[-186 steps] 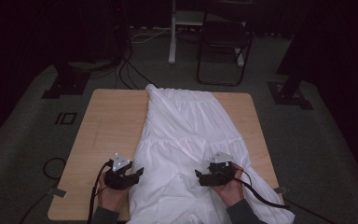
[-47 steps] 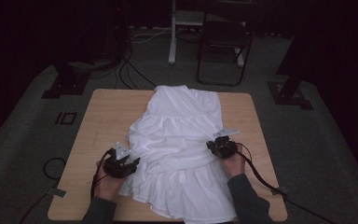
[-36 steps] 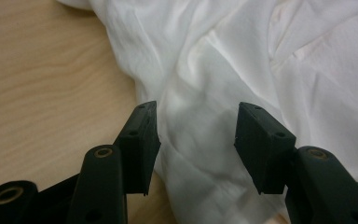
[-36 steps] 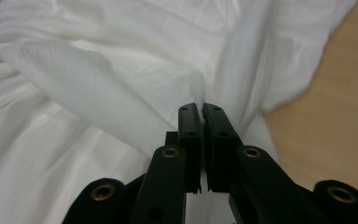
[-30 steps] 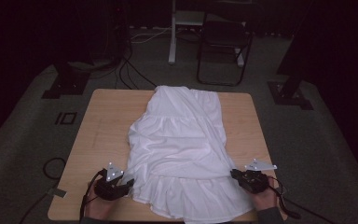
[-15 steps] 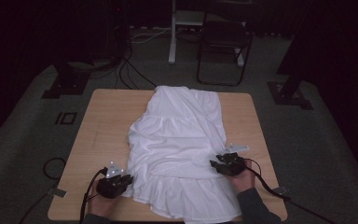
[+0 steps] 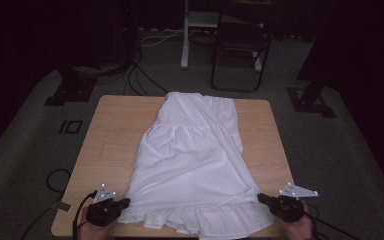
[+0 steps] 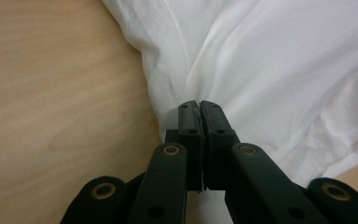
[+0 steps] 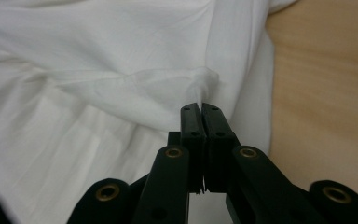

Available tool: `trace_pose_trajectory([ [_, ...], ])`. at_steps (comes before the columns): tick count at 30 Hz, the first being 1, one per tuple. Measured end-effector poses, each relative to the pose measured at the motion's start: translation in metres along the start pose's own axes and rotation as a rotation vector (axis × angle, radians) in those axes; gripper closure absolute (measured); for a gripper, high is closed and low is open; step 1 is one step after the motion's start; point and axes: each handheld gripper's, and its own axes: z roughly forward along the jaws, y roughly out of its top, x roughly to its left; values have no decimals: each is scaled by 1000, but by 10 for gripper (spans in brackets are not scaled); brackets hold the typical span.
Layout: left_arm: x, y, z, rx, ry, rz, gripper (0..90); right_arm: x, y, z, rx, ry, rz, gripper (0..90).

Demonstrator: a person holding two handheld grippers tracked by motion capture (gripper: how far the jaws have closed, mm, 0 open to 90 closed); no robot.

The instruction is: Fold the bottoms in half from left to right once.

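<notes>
Your left tool [image 7: 123, 204] and right tool [image 7: 263, 198] each pinch a hem corner of the white skirt [image 7: 194, 160], pulling it flat across the bench [image 7: 115, 130].

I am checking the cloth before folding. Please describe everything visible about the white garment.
The white garment looks like thin, soft cotton, tiered with a ruffled hem. It lies flat on the wooden table, narrow end far, hem at the near edge. The left gripper and right gripper each pinch a hem corner.
</notes>
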Motion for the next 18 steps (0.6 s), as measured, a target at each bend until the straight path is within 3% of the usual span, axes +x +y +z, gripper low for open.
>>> trace_pose_trajectory([
  [3, -1, 0, 1, 4, 9, 5, 758, -1, -11, -5, 11, 19, 1, 828],
  [5, 0, 2, 1, -12, 26, 2, 683, -4, -20, -12, 6, -17, 22, 719],
  [8, -2, 3, -1, -33, 21, -1, 601, -5, -19, -15, -25, -19, 32, 645],
  [9, -5, 4, -3, -52, -5, 15, 594, -1, -12, -12, -42, -10, 17, 576],
  [10, -5, 4, -3, -52, -5, 15, 583, -1, -12, -12, -42, -10, 17, 576],
  [13, -8, 4, -3, -46, -20, 25, 546, 7, -2, 0, -35, 31, -14, 524],
  [14, -9, 3, -2, -42, -27, 32, 530, 13, 2, 12, -15, 72, -32, 491],
  [15, -10, 2, 0, -30, -26, 40, 530, 13, 2, 12, -15, 72, -32, 491],
  [18, -15, -1, 10, 17, -17, 63, 512, 25, -1, 33, 80, 73, -74, 461],
])
